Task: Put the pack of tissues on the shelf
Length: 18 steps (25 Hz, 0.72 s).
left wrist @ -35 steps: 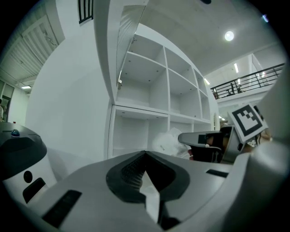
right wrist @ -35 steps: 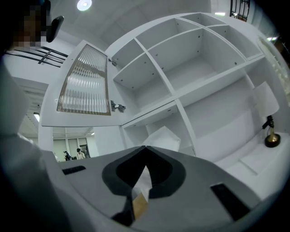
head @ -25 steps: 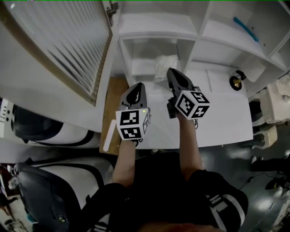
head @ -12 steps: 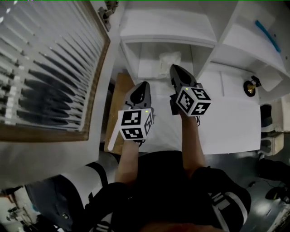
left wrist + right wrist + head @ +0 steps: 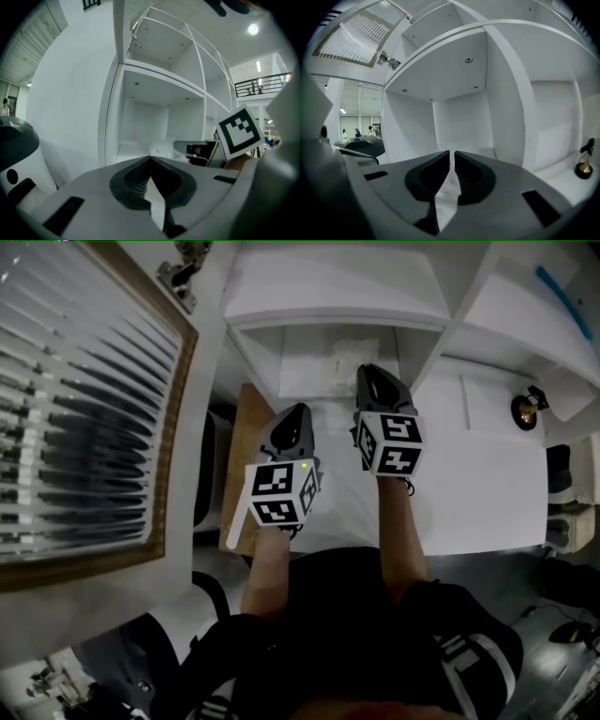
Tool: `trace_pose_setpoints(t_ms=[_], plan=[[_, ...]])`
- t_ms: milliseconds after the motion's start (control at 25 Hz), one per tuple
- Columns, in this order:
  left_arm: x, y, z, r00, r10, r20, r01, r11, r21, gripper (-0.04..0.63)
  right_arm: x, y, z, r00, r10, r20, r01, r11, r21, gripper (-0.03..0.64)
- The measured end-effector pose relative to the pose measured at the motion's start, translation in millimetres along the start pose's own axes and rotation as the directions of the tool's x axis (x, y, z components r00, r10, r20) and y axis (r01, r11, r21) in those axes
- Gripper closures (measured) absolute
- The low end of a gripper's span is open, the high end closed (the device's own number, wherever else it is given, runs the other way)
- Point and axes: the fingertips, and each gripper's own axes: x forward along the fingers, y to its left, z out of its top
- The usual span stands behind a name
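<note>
**Head view.** The pack of tissues (image 5: 349, 360), a pale crumpled bundle, lies on the floor of an open compartment of the white shelf (image 5: 337, 317), near that compartment's right wall. The right gripper (image 5: 373, 373) points into the same compartment, its tips just beside the pack; contact cannot be judged. The left gripper (image 5: 293, 414) is held lower and to the left, above the white table (image 5: 487, 493) and apart from the pack. A small brass ornament (image 5: 527, 410) stands on the table, well to the right.

**Left gripper view.** The jaws meet at their tips and hold nothing. The pack is seen ahead inside the compartment.

**Right gripper view.** The jaws are opening and stand only a narrow slit apart. No object is discernible in the slit; only white surface shows through it.
</note>
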Motion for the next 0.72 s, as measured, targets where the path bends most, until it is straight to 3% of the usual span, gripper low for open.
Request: trace_pose_setpoints(t_ms=[80, 160, 520, 720], plan=[[-2.9, -1.8, 0.1, 1.0, 0.011, 0.005, -0.011, 1.0, -0.002, 0.584, -3.7, -1.5, -4.0, 1.0, -0.009, -0.018, 0.008, 1.0, -0.02, 0.541], [-6.7, -4.5, 4.6, 1.0, 0.018, 0.018, -0.018, 1.0, 0.006, 0.586, -5.8, -2.3, -5.1, 0.999, 0.001, -0.039, -0.002, 1.0, -0.031, 0.426], [-41.2, -30.5, 28.0, 0.996, -0.01, 0.09, 0.006, 0.999, 0.053, 0.586, -48.7, 1.3, 23.2, 0.999, -0.002, 0.035, 0.003, 0.999, -0.048, 0.423], [-57.5, -41.1, 33.7, 0.992, -0.034, 0.12, 0.026, 0.997, 0.067, 0.584, -77.0, 3.4, 34.7, 0.997, -0.012, 0.081, 0.017, 0.998, -0.068, 0.48]])
